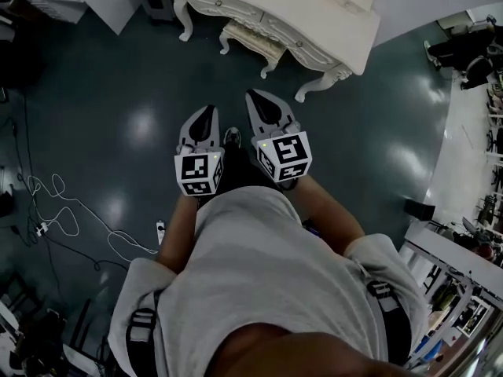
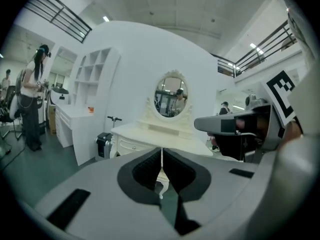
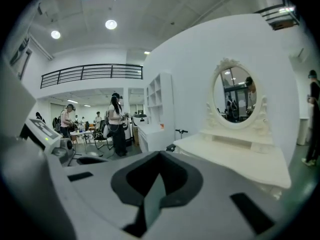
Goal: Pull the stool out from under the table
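Note:
In the head view the cream dressing table [image 1: 314, 22] stands at the top. The cream stool [image 1: 251, 42] is tucked under its front, only its near edge and two legs showing. Both grippers hang over the dark floor short of the stool, touching nothing. The left gripper [image 1: 207, 110] and the right gripper [image 1: 255, 95] are shut and empty, pointing at the table. In the left gripper view the shut left gripper [image 2: 161, 156] faces the table [image 2: 150, 131] and its oval mirror [image 2: 171, 96]. The right gripper [image 3: 159, 176] sees the tabletop [image 3: 240, 156] to its right.
Loose white cables [image 1: 55, 210] and a power strip [image 1: 159, 230] lie on the floor at the left. A black wheeled device [image 2: 105, 144] stands by the table's left end, beside a white shelf unit [image 2: 92, 99]. People [image 3: 115, 121] stand far back. Racks [image 1: 456, 289] line the right.

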Action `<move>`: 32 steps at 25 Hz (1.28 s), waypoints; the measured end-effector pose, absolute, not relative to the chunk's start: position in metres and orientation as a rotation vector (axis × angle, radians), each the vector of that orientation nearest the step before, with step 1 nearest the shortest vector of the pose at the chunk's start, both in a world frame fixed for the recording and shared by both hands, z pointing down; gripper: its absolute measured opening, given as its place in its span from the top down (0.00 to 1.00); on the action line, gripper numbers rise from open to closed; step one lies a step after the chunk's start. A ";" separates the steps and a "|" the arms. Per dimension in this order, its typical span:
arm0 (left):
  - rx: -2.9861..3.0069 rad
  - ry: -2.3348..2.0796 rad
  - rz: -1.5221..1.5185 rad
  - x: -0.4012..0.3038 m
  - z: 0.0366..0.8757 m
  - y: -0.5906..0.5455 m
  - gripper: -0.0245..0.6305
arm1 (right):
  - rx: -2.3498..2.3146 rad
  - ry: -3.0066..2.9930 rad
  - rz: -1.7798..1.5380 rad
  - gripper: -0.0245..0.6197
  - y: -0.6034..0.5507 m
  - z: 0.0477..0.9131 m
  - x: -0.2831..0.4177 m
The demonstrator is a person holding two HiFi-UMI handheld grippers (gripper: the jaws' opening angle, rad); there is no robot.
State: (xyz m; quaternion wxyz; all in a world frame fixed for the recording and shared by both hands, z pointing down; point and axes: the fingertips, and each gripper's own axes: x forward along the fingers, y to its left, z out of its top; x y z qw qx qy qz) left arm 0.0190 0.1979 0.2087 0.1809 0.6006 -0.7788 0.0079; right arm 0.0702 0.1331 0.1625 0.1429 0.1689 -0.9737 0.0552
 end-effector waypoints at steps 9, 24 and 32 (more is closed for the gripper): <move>1.817 -2.081 0.232 -0.031 0.225 0.098 0.94 | 0.534 -2.761 0.340 0.94 0.049 0.212 0.024; 2.061 -1.737 0.393 -0.108 0.286 0.047 0.94 | 0.626 -2.549 0.308 0.94 0.027 0.292 -0.041; 2.231 -1.575 0.554 -0.159 0.330 0.020 0.94 | 0.888 -2.467 0.449 0.94 0.018 0.332 -0.062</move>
